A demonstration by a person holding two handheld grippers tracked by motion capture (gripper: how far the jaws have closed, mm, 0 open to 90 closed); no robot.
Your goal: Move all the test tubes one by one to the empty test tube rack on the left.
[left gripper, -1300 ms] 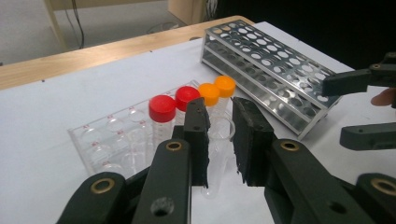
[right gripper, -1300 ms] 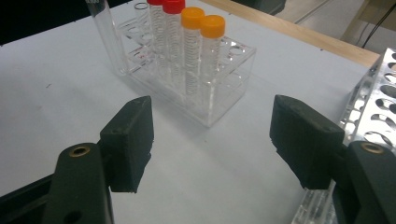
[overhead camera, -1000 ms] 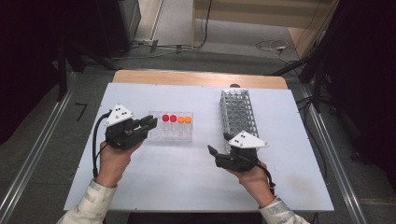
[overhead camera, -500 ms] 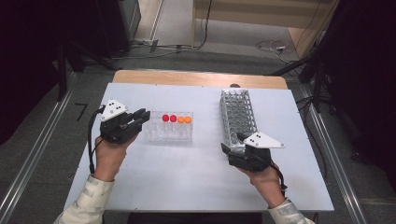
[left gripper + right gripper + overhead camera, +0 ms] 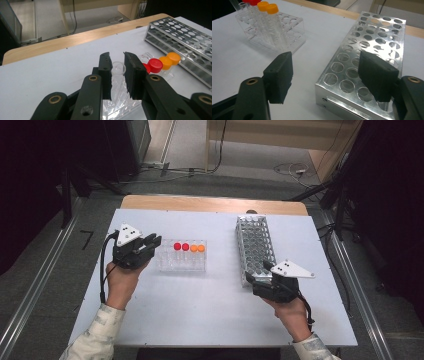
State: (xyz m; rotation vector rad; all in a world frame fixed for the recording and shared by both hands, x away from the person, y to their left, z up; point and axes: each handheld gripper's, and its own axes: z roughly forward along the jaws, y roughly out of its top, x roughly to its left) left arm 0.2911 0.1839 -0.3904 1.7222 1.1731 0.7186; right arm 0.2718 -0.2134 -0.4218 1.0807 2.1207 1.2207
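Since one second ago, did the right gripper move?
Yes. The right gripper moved right, from left of the metal rack to its near end.

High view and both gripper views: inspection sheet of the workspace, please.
Surface: white table.
Job's things: clear rack with red-capped tubes, orange-capped tubes and an uncapped tube; metal rack, no tubes seen.
Clutter: nothing seen.
Grippers: left claw shut on the uncapped tube; right claw open, just widened, gripping nothing, at the metal rack's near end.
Cables: gripper cable; floor cables.
Surroundings: wooden edge, floor rail.
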